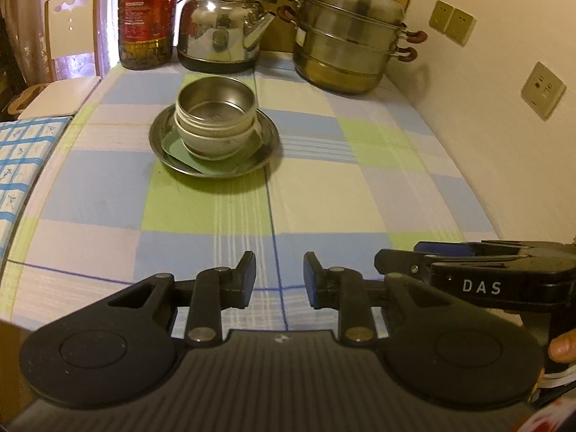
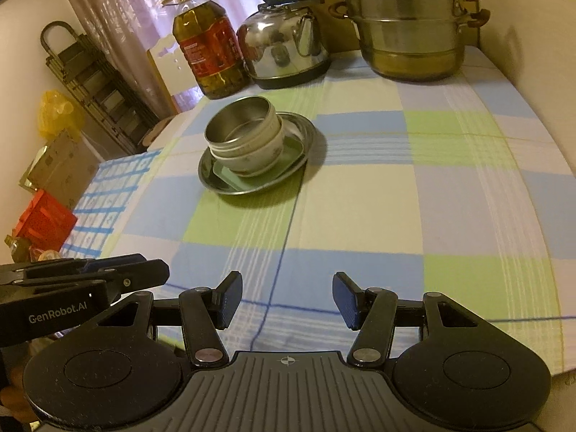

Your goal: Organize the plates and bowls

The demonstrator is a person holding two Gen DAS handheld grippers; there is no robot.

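We found the table [image 1: 360, 187] covered with a checked cloth [image 2: 360, 194] in blue, green and cream. Along its far edge, going left to right, stood a large oil bottle [image 1: 148, 18] at the far-left corner, a steel kettle [image 1: 223, 32] just beside it, and a stacked steel steamer pot [image 1: 351, 39] at the far-right corner. Nearer the middle, toward the left edge, sat a round metal plate [image 1: 215, 172]; on it lay a green square dish [image 1: 172, 145], and on that a pale ceramic bowl [image 1: 212, 142] with a metal bowl [image 1: 215, 102] nested inside it, its rim tilted. Both grippers hung over the near edge, well apart from the stack. The left gripper [image 1: 279, 277] had its fingers narrowly parted, nothing between them, only cloth showing in the gap. The right gripper [image 2: 288, 298] held its fingers wider, also with nothing between them. In the left wrist view we saw the right gripper's body just to the right, with a fingertip of the person's hand [image 1: 561, 347] behind it. A pale chair [image 1: 68, 57] stood beyond the table's left edge. Two wall sockets [image 1: 451, 21] were on the wall past the right edge.
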